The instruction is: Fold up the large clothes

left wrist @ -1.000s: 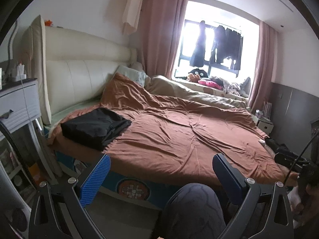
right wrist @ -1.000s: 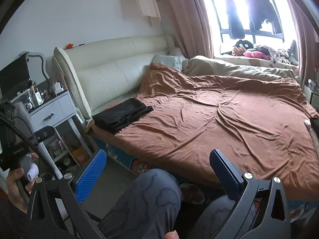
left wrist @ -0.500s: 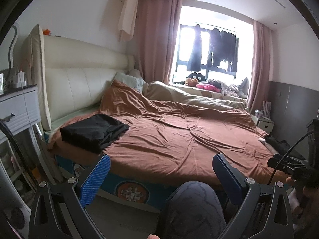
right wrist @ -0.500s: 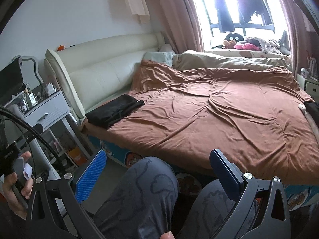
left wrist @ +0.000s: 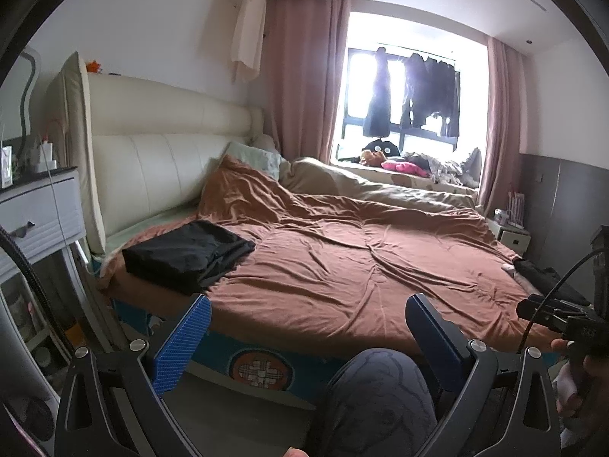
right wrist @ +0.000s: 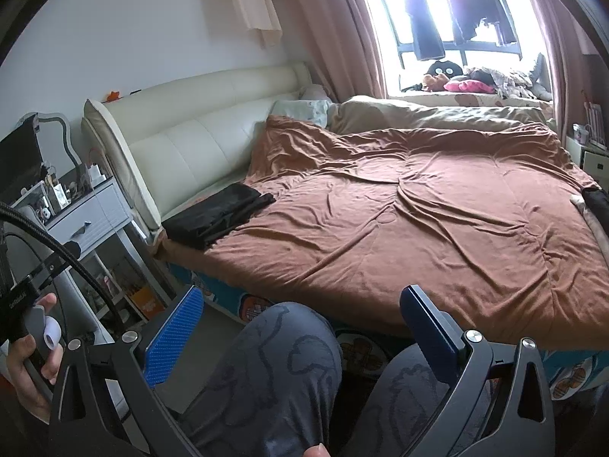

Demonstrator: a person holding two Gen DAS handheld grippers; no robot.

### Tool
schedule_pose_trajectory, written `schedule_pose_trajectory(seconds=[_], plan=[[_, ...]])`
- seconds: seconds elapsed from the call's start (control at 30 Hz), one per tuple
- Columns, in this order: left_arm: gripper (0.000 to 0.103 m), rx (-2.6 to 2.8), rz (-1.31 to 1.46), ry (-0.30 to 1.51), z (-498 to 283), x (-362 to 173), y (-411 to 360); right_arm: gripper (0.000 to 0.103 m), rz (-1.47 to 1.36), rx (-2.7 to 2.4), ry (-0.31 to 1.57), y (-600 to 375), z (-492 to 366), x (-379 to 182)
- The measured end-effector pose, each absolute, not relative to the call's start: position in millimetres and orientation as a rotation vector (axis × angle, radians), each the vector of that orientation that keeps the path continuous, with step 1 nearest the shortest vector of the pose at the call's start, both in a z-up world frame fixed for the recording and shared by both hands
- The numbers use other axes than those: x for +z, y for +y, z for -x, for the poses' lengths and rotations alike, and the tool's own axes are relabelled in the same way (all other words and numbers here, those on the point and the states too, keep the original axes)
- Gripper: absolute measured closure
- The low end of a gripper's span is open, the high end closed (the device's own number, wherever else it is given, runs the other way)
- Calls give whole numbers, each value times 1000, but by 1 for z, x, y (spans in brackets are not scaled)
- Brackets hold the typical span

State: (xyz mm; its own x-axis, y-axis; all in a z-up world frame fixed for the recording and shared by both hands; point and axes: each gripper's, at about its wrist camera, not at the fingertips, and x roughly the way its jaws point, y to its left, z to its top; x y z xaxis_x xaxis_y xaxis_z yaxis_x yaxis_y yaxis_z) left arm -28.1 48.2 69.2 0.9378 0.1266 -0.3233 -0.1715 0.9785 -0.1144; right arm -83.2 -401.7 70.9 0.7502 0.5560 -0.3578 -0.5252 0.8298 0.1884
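A folded black garment (left wrist: 190, 257) (right wrist: 219, 215) lies on the near left corner of the brown bedspread (left wrist: 361, 262) (right wrist: 437, 221), close to the cream headboard. Another dark garment (left wrist: 540, 274) (right wrist: 595, 200) shows at the bed's right edge. My left gripper (left wrist: 308, 337) is open, held back from the bed above a person's knee (left wrist: 377, 400), with nothing between its blue pads. My right gripper (right wrist: 300, 329) is open too, above both knees (right wrist: 281, 365), well short of the bed.
A white bedside drawer unit (left wrist: 38, 213) (right wrist: 91, 217) with small items stands left of the bed. A small cabinet (left wrist: 512, 234) sits at the far right wall. Clothes hang in the bright window (left wrist: 411, 95). Each view shows the person's other hand holding the opposite gripper handle.
Both grippers have drawn back and tilted upward a little, so the bed sits lower and farther in each view. Neither gripper has touched anything; both stayed open.
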Motion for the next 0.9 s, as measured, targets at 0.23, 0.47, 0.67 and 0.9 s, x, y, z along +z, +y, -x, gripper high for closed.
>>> schedule_pose_trajectory(seconds=[0.23,0.47,0.67,0.9], plan=[[0,149,144,327,28,70,49,0,-76,592,414,-402,84,71],[0,155,151,320,32,73,53,0,-79,591,415,-400,83,71],[0,162,136,309,33,75,52,0,-86,593,421,-399,83,71],[1,164,135,310,34,75,51,0,-85,592,421,-396,83,71]])
